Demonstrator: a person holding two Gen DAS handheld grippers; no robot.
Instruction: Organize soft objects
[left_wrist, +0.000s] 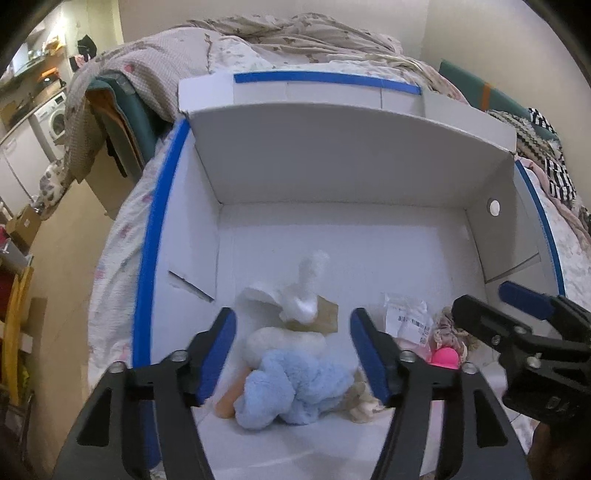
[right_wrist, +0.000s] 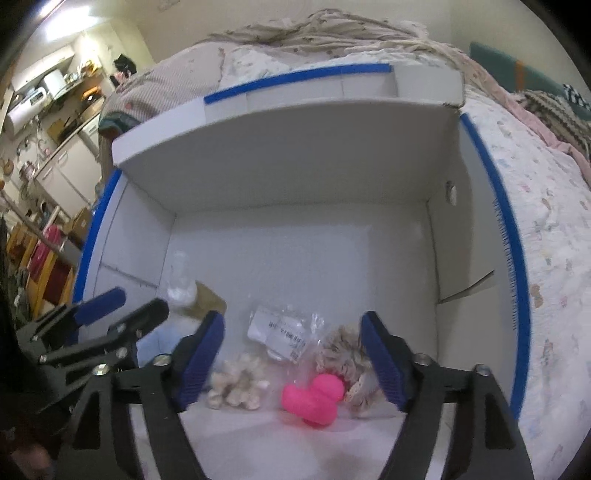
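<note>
At the bottom of the left wrist view, the left gripper (left_wrist: 293, 354) stood with its jaws wide apart and nothing pressed between them; a fluffy blue toy (left_wrist: 295, 387) lay just beyond, in the gap. Behind the toy sat a white stuffed piece (left_wrist: 284, 341), a brown paper bit (left_wrist: 327, 317) and a white tuft (left_wrist: 310, 288) standing upright. At the lower right of that view the right gripper (left_wrist: 480, 301) reached in beside a pink rubber duck (left_wrist: 445, 357) and a clear plastic packet (left_wrist: 406, 317).

In the right wrist view, the right gripper (right_wrist: 293, 358) also gaped wide, holding nothing. Between its fingers lay the duck (right_wrist: 314, 400), a beige fuzzy clump (right_wrist: 238, 384) to the left and a frilly beige item (right_wrist: 345, 354) touching the right finger. The packet (right_wrist: 282, 330) lay just behind. All of it rested on the floor of a white box (right_wrist: 295, 166) edged with blue tape (right_wrist: 515, 295), its far half bare. The box sat on a bed (right_wrist: 554, 229), with rumpled blankets (left_wrist: 295, 33) at the top of the frame.
</note>
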